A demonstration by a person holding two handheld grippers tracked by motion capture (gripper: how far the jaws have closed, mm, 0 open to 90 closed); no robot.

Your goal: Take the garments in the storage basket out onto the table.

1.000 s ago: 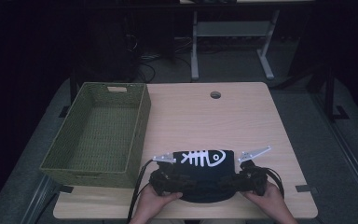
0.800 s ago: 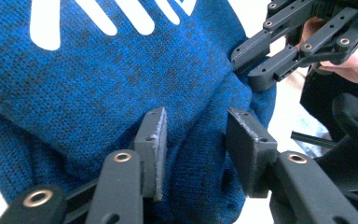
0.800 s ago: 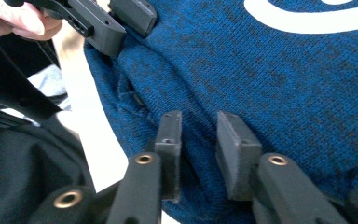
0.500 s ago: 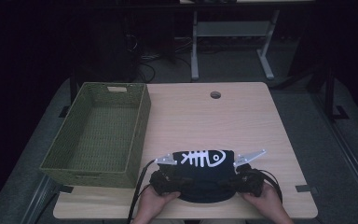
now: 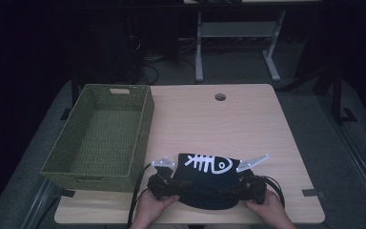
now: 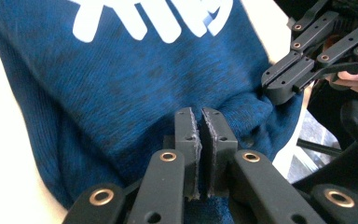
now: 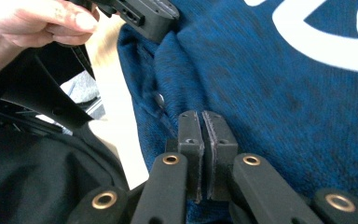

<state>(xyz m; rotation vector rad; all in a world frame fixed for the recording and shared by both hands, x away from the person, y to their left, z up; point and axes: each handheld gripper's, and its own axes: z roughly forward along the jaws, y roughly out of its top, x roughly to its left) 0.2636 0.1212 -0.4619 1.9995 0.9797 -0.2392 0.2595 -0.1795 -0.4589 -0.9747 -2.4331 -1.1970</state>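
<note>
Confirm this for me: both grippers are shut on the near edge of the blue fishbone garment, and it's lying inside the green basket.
One thing is wrong: the garment is not inside the green basket. The high view shows it on the wooden table, to the right of the basket. The rest holds: the left gripper and the right gripper are each shut on its near edge.
</note>
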